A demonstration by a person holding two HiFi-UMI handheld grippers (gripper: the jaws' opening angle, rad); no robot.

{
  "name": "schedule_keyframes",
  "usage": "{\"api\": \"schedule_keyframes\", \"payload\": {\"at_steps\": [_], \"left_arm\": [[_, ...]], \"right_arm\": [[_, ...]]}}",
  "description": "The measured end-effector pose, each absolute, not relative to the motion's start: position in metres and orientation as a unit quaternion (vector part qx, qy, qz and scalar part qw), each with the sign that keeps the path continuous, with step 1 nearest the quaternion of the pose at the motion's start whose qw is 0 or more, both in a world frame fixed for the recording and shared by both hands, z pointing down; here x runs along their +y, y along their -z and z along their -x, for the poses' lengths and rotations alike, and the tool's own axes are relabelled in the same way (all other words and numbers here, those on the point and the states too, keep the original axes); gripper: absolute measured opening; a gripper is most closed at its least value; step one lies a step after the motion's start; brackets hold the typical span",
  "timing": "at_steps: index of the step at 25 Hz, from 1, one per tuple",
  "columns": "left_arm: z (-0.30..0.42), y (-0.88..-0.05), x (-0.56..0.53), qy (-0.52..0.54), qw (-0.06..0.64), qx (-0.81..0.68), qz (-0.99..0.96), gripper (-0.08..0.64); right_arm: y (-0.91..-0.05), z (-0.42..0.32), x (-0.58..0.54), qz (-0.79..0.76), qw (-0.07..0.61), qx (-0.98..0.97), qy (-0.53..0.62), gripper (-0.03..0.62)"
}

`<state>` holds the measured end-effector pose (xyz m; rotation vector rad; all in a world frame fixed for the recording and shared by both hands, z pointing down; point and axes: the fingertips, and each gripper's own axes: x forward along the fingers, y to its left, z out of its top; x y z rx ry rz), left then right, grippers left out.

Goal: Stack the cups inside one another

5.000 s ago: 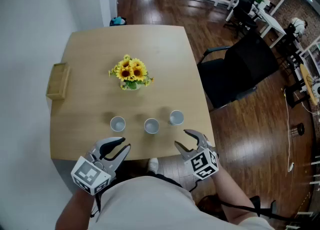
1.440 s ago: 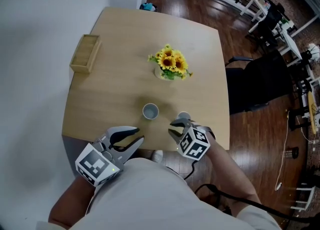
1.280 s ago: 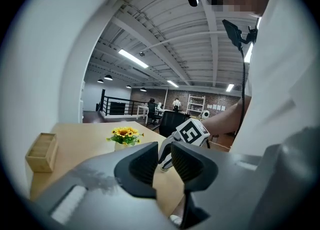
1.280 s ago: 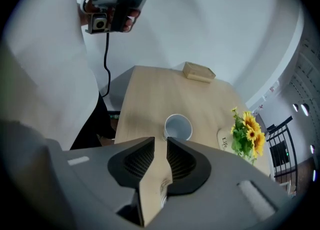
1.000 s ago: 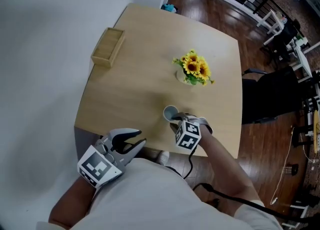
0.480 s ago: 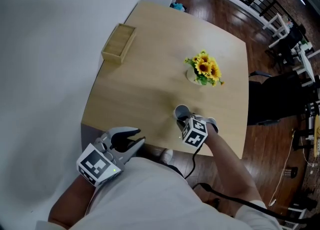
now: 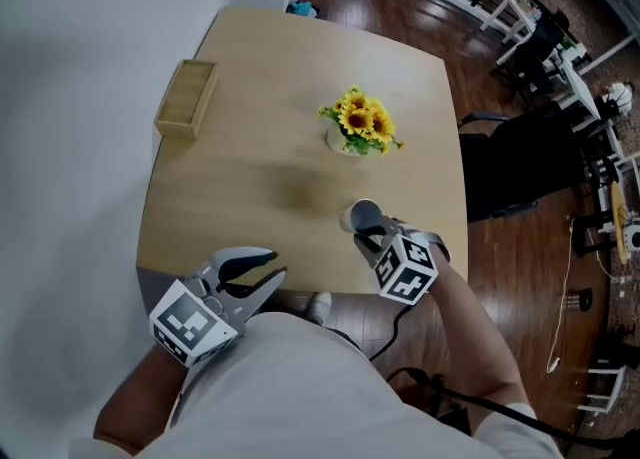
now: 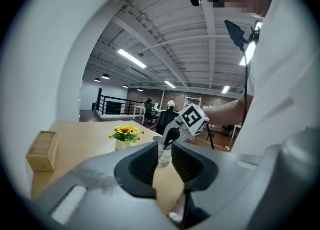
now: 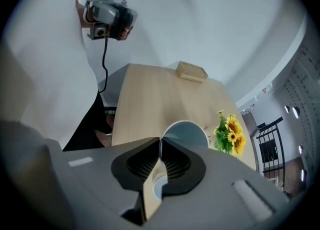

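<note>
Your right tongs point(image 7: 369, 237) are pinched together on the near wall of a pale, round cup point(image 7: 361, 214). It hangs upright, mouth up and long axis vertical, on your side of the sunflower vase point(image 7: 360, 127), over the smooth wooden tabletop point(image 7: 250, 177). The tongs hide its base, and any cups nested inside are hard to make out. Your left tongs point(image 7: 262, 282) stand apart and empty, farther from the vase.
</note>
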<state>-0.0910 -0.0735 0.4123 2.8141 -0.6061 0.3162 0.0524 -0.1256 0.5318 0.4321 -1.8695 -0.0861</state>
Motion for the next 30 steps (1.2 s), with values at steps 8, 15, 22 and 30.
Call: {"api": "schedule_keyframes", "payload": {"at_steps": [8, 15, 22, 30], "left_arm": [[0.055, -0.412, -0.073, -0.112, 0.11, -0.169, -0.973, 0.092], [0.038, -0.415, -0.073, -0.107, 0.112, -0.167, -0.974, 0.092], [0.041, -0.417, -0.074, -0.111, 0.116, -0.195, -0.967, 0.092], [0.045, -0.414, -0.071, -0.112, 0.121, -0.209, -0.964, 0.092]], "right_arm": [[-0.517, -0.121, -0.115, -0.237, 0.584, -0.777, 0.004, 0.025], [-0.542, -0.155, -0.113, -0.238, 0.596, -0.767, -0.024, 0.025], [-0.577, -0.164, -0.112, -0.217, 0.602, -0.767, -0.047, 0.025], [-0.596, -0.159, -0.111, -0.211, 0.592, -0.775, -0.063, 0.049]]}}
